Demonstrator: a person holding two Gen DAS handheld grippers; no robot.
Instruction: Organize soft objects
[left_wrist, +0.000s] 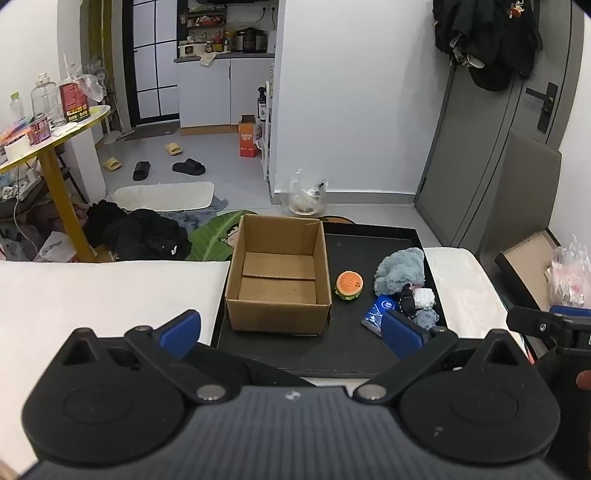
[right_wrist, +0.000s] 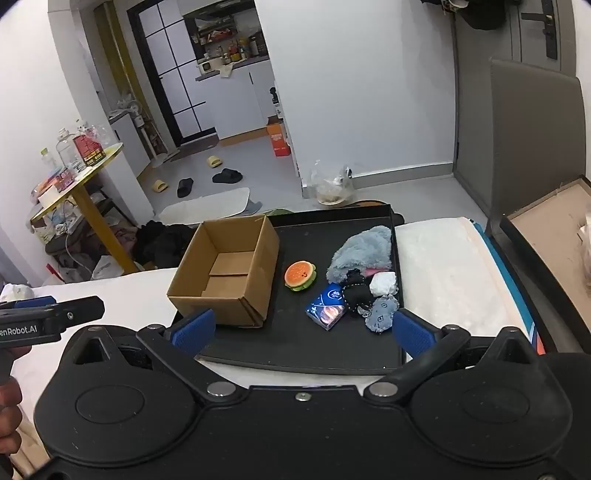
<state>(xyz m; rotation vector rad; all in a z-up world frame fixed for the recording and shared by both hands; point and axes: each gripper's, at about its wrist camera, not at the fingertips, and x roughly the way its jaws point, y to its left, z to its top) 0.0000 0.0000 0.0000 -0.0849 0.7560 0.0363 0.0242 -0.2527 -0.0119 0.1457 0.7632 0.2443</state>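
Cardboard box (left_wrist: 279, 273) plain brown, on left part of tray. Tray (left_wrist: 343, 350) black. Burger toy (left_wrist: 349, 286) orange top, green and brown layers, mid-tray. Plush (left_wrist: 400, 269) grey-blue, fluffy, with pink patch showing in right wrist view, by tray's right edge. Packet (right_wrist: 327, 306) blue with white print, toward tray's near edge. Small soft pieces beside it: black (right_wrist: 356, 291), white (right_wrist: 384, 283), grey denim-like (right_wrist: 382, 314). Left gripper (left_wrist: 291, 332) and right gripper (right_wrist: 303, 330) black with blue finger pads. Bedding (left_wrist: 92, 295) white.

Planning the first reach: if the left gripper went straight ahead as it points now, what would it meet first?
Probably the cardboard box on the black tray: it sits between the open left gripper fingers' line. Depth is unclear.
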